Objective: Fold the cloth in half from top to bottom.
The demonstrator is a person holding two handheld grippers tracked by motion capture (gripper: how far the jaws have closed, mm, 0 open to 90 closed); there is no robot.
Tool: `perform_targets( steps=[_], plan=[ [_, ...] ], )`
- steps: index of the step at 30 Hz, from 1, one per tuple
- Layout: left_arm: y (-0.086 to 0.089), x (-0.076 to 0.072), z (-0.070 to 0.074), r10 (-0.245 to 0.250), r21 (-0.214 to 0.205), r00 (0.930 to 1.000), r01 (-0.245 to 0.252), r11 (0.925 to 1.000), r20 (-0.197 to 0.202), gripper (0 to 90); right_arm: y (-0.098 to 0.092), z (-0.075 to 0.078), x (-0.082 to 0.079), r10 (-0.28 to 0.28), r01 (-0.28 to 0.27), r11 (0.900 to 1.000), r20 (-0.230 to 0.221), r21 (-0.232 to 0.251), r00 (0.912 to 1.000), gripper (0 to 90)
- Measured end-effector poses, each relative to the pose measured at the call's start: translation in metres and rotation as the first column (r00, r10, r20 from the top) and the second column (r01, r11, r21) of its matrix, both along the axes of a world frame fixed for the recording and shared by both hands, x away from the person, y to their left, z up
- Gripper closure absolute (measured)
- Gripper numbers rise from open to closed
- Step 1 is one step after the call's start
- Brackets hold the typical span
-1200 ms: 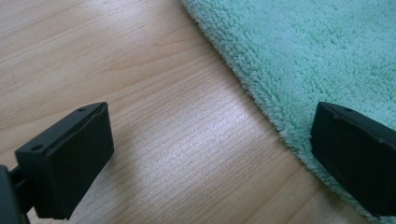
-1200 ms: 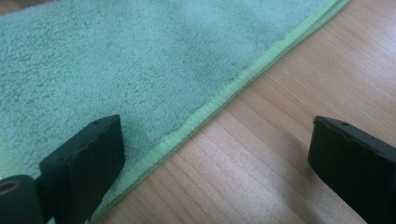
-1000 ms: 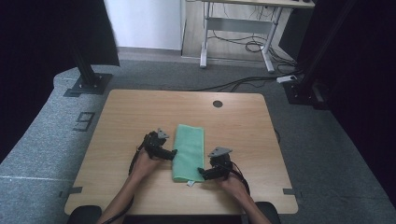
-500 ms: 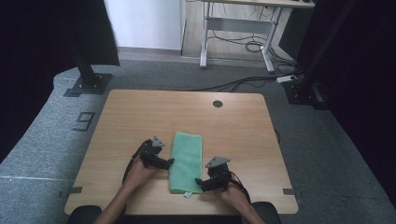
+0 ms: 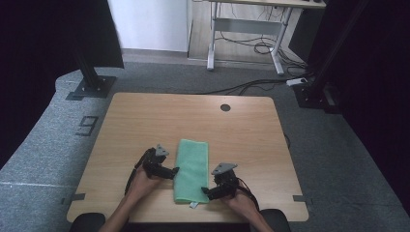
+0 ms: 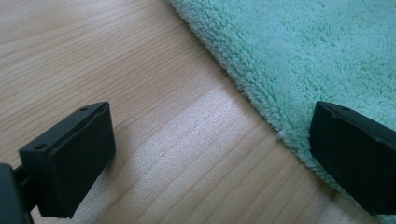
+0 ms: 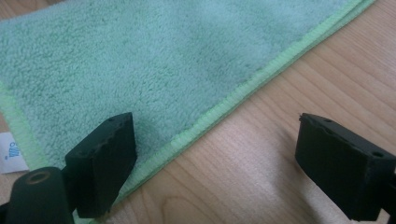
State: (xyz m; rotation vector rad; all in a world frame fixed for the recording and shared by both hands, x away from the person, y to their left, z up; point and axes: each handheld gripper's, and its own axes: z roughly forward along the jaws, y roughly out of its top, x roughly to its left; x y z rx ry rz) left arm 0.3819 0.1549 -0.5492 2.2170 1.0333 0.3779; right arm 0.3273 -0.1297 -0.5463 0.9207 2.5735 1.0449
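A folded green towel (image 5: pixel 192 170) lies flat on the wooden table (image 5: pixel 145 121), near its front edge. My left gripper (image 5: pixel 173 172) sits at the towel's left edge, open; in the left gripper view its jaws straddle the fluffy edge of the towel (image 6: pixel 299 56), one over bare wood, one over cloth. My right gripper (image 5: pixel 207 192) is at the towel's front right corner, open. In the right gripper view its jaws stand wide on either side of the stitched hem of the towel (image 7: pixel 187 60), and a white label (image 7: pixel 11 153) shows at the corner.
A round cable hole (image 5: pixel 225 107) is in the table's far side. Black stand legs (image 5: pixel 89 82) and a desk frame with cables (image 5: pixel 251 43) stand on the grey carpet beyond the table.
Both hands have drawn back toward the table's front edge, and the towel has come nearer with them. Over the last half second nothing has visibly moved.
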Motion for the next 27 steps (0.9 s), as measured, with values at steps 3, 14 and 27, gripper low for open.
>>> perform_targets(
  steps=[3,14,27],
  plan=[
    [0.000,0.000,0.000,0.003,0.001,1.0000,-0.003,1.0000,-0.004,0.5,-0.003,0.003,0.006,-0.009,0.009,0.9999,-0.001,0.010,1.0000,12.3],
    [0.000,0.000,0.000,0.006,0.001,1.0000,-0.006,1.0000,-0.005,0.2,-0.008,0.021,0.044,-0.040,0.040,0.9978,-0.015,0.053,0.9991,12.4],
    [0.000,0.000,0.000,0.006,0.001,1.0000,-0.006,1.0000,-0.005,0.1,-0.004,0.027,0.086,-0.080,0.081,0.9953,-0.012,0.053,0.9967,20.8]
  ],
)
